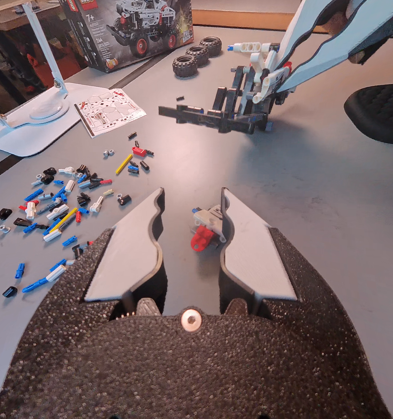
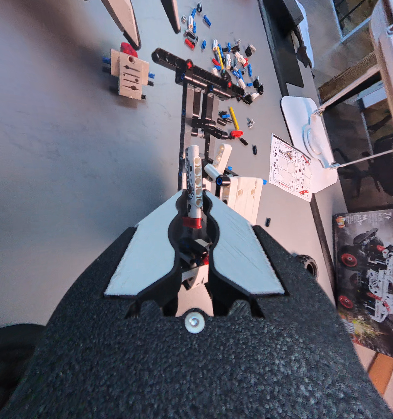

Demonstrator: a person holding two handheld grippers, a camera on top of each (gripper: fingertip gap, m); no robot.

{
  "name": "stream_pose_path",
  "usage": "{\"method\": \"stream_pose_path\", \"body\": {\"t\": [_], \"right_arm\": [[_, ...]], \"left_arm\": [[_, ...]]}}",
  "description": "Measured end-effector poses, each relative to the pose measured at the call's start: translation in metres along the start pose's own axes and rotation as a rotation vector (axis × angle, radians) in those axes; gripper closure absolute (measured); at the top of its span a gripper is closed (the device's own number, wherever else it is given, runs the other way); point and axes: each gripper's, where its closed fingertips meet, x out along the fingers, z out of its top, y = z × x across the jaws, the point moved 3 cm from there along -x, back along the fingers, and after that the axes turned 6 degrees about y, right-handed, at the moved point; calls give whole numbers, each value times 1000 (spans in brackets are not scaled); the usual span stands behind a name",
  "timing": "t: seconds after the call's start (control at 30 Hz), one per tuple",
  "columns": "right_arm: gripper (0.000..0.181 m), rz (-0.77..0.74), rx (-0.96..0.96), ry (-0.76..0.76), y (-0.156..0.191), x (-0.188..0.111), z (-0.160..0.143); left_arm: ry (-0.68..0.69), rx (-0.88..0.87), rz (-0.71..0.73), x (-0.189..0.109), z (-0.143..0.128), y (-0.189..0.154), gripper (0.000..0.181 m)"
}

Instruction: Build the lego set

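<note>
The partly built black chassis [image 1: 234, 118] with white beams stands tilted on the grey table. My right gripper [image 2: 193, 195] is shut on its printed white beam [image 2: 194, 179]; it also shows in the left wrist view [image 1: 281, 79], top right. My left gripper [image 1: 192, 192] is open just above the table. A small sub-assembly [image 1: 208, 223], a white printed panel with a red piece and blue pins, lies between its fingers, close against the right one. In the right wrist view the sub-assembly [image 2: 129, 74] lies by the left gripper [image 2: 156, 39].
Loose blue, black, white, red and yellow pins and axles [image 1: 62, 204] lie scattered at left. Three black tyres [image 1: 196, 56] and the set's box [image 1: 127, 31] are at the back. A sticker sheet [image 1: 109, 111], a white stand base [image 1: 32, 118] and a black pad [image 1: 376, 113] lie around. The tips of one gripper are about 15 centimetres away from the tips of the other.
</note>
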Motion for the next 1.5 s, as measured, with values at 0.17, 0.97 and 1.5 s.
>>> {"method": "stream_pose_path", "body": {"t": [0.17,0.97,1.5], "right_arm": [[168,-42,-117,-5,7,4,-2],[141,-211,-427,104,22,19,-6],[167,-384,-332,41,26,20,-15]], "left_arm": [[-2,31,-41,7,4,-14,130],[371,10,-410,87,4,-17,125],[389,16,-388,87,0,-24,135]]}}
